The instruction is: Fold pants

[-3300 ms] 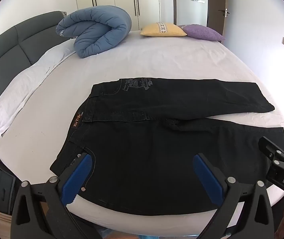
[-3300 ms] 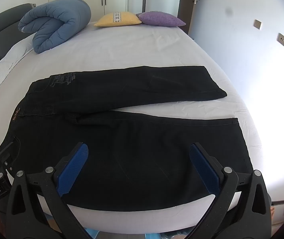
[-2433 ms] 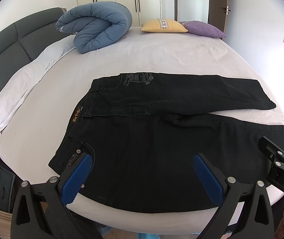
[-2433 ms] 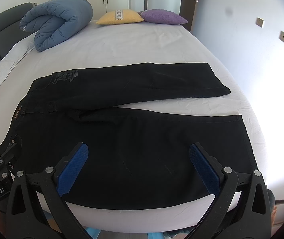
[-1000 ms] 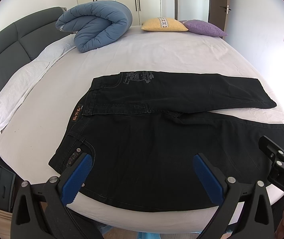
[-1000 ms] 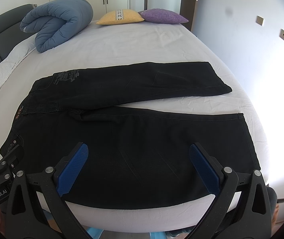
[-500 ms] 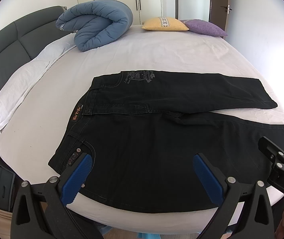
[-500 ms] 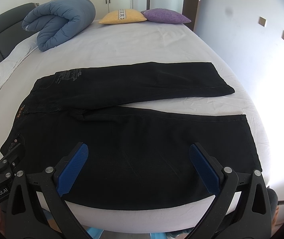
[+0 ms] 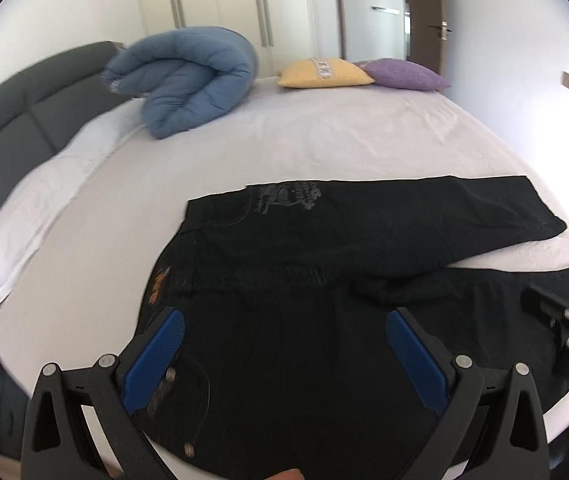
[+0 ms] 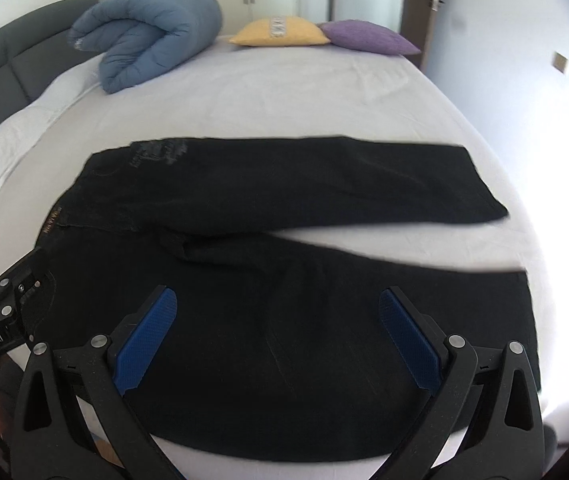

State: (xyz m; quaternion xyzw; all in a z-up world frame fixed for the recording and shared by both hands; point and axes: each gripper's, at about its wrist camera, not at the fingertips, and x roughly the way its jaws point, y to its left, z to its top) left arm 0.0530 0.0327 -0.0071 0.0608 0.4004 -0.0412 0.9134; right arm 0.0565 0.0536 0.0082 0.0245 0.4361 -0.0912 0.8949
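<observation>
Black pants (image 9: pixel 324 280) lie flat on the white bed, waistband to the left, both legs running right with a gap of sheet between the hems; they also show in the right wrist view (image 10: pixel 284 280). My left gripper (image 9: pixel 284 344) is open and empty, low over the waist and near hip. My right gripper (image 10: pixel 278 324) is open and empty, low over the near leg. The right gripper shows at the right edge of the left wrist view (image 9: pixel 564 320). The left gripper shows at the left edge of the right wrist view (image 10: pixel 0 300).
A rolled blue duvet (image 9: pixel 188 84) lies at the back left of the bed. A yellow cushion (image 9: pixel 324 74) and a purple cushion (image 9: pixel 404 74) lie at the far edge. A grey headboard (image 9: pixel 16 120) runs along the left. The bed's near edge (image 10: pixel 324 466) is just below the pants.
Both grippers have moved forward and down over the pants, which now fill more of each view. The frames are blurred by the motion. Both stay open.
</observation>
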